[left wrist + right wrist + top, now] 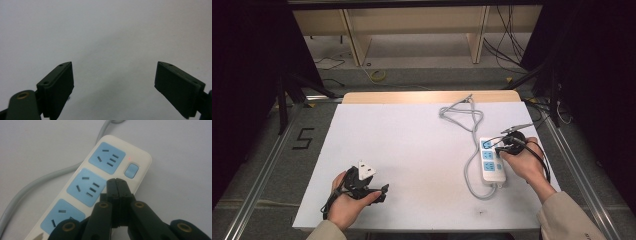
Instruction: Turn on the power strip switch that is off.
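The right gripper (116, 182) has its jaws pressed together with nothing between them, and its joined tip sits over the white power strip (140, 180), just short of the blue switch button (131, 170) at the strip's end, beside the top socket (107, 158). A small red light (129, 158) glows next to that button (so the strip looks live, and the job in hand is most likely a press on the switch). To do it well, I would keep the jaws closed so they act as one blunt fingertip, slide the tip forward until it is squarely over the middle of the button, then push straight down rather than at a slant, since a slanted push could skid off onto the casing or nudge the light strip sideways on the smooth white table (412, 150). The strip lies near the table's right edge with its grey cord (469, 165) looping away from it; the cord is clear of the tip. The left gripper (115, 82) rests well apart at the near left, jaws spread wide over bare table, holding nothing, and could come over to steady the strip if it slides
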Tool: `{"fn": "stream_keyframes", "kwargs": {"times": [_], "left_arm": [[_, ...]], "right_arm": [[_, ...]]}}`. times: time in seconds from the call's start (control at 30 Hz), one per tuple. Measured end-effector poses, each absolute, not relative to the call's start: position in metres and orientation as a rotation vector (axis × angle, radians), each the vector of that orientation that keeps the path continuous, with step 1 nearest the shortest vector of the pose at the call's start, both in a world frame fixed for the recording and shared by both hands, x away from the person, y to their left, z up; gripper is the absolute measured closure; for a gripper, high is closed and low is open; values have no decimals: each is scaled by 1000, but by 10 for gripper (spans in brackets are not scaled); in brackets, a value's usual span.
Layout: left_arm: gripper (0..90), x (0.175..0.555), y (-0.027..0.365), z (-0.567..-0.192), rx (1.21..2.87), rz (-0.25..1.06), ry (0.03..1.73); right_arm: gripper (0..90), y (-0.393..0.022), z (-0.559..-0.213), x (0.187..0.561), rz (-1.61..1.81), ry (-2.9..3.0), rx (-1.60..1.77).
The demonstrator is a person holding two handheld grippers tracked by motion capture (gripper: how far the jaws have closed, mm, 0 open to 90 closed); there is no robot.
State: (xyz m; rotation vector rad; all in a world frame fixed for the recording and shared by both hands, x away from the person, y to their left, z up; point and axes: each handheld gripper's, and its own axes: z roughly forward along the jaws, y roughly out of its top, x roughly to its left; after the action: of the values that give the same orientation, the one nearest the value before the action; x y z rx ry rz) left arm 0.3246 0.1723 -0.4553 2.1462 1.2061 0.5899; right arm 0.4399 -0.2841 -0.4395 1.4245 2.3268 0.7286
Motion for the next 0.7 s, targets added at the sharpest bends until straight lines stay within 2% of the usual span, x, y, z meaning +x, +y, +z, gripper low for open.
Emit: {"fn": "stream_keyframes", "kwargs": {"times": [0.7], "left_arm": [[152,324,172,-455,2151,583,1207]], "right_arm": [[900,-281,-440,442,679,2341,1421]]}}
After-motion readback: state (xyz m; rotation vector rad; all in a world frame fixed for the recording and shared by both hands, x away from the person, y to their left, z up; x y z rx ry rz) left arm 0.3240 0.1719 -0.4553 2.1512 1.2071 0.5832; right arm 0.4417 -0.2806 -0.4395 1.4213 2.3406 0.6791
